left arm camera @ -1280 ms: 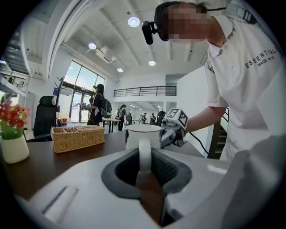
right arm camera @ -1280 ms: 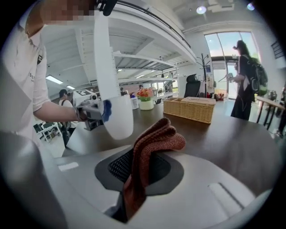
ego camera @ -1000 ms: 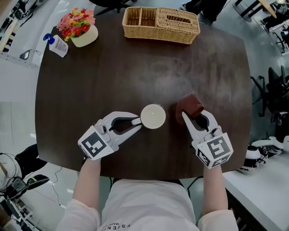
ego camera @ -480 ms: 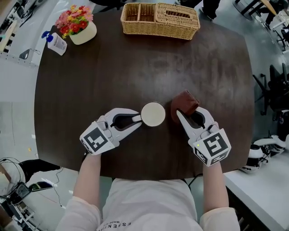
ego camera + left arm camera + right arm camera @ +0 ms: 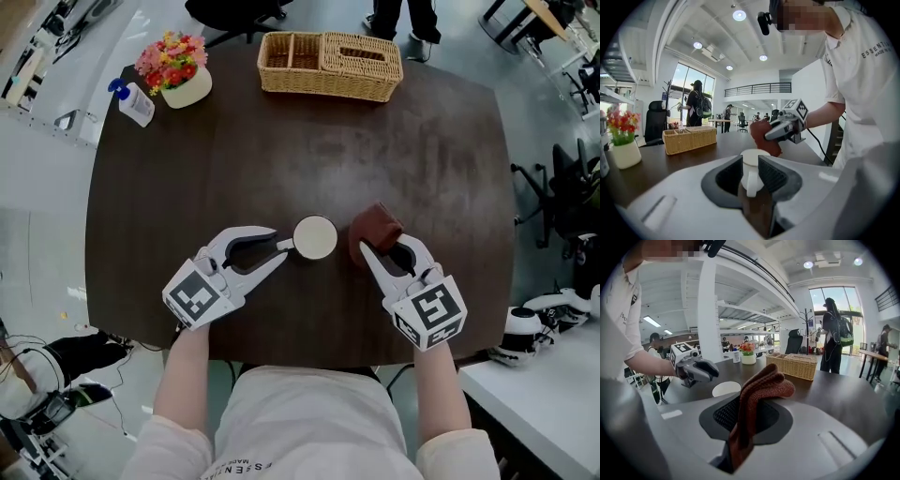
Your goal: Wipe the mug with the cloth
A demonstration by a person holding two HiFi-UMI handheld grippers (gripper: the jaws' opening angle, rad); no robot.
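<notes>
- The mug point(image 5: 315, 237) stands upright on the dark counter point(image 5: 187, 169), near its front edge and between the two grippers.
- The left gripper point(image 5: 284, 249) has its jaws narrowed onto the mug's handle point(image 5: 751, 180).
- The right gripper point(image 5: 384, 251) has its jaws closed on the brown cloth point(image 5: 373, 228), which bunches out past their tips.
- The cloth sits just right of the mug; whether they touch cannot be told.
- A basket point(image 5: 330, 64) and a flower pot point(image 5: 174, 70) stand at the far edge.
</notes>
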